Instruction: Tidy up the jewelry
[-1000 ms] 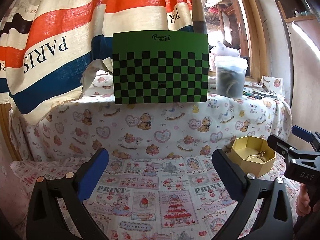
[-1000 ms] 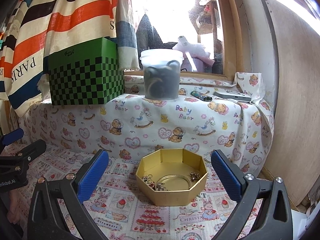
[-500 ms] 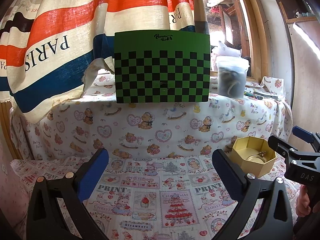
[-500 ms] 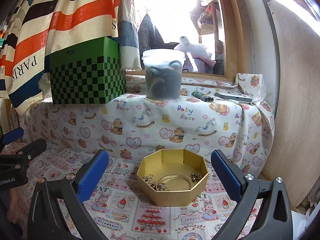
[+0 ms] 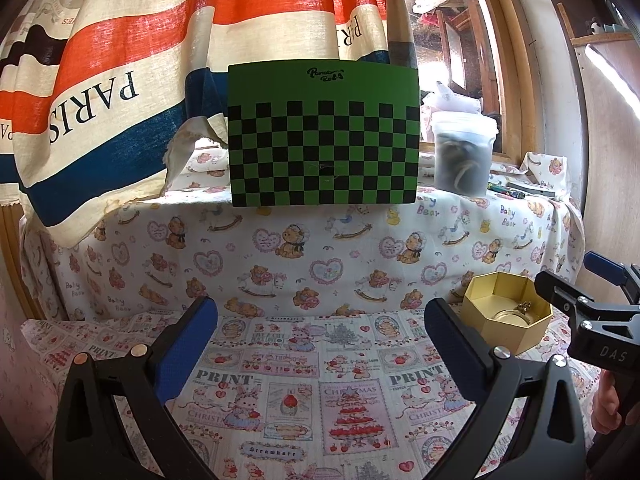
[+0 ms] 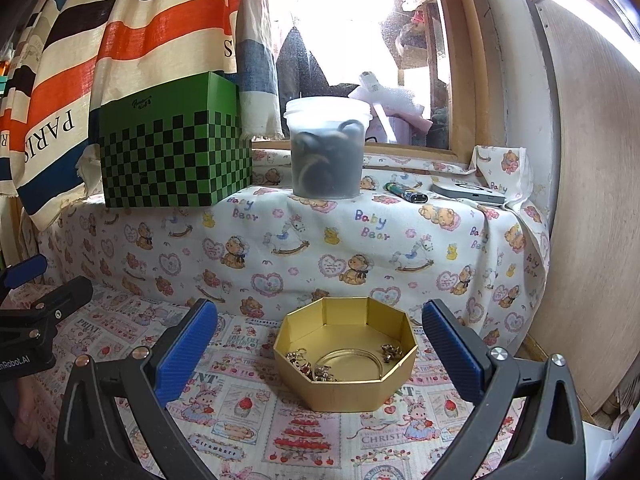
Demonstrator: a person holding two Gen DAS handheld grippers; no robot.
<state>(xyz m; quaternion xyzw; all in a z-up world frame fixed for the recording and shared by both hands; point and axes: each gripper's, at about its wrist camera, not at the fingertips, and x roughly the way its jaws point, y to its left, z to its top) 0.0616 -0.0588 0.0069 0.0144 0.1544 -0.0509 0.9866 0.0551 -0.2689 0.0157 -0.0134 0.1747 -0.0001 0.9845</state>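
A gold octagonal tray (image 6: pixel 346 388) rests on the printed cloth right in front of my right gripper (image 6: pixel 320 320), which is open and empty. Inside the tray lie a gold bangle (image 6: pixel 351 363) and several small gold pieces (image 6: pixel 305 363), with another small piece (image 6: pixel 391 351) at its right. In the left wrist view the same tray (image 5: pixel 507 330) sits at the far right. My left gripper (image 5: pixel 320 324) is open over bare cloth, well left of the tray. The right gripper (image 5: pixel 588 304) shows at that view's right edge.
A raised ledge under bear-print cloth (image 6: pixel 320 248) runs behind the tray. On it stand a green checkered box (image 5: pixel 323 136), a lidded plastic tub (image 6: pixel 326 148), a lighter (image 6: pixel 406 193) and a flat grey device (image 6: pixel 468 194). A striped curtain (image 5: pixel 120 60) hangs at the left; a wooden panel (image 6: pixel 592 220) closes the right.
Both grippers have drifted very slightly; the scene has shifted a little in each view. Neither has opened, shut or picked anything up.
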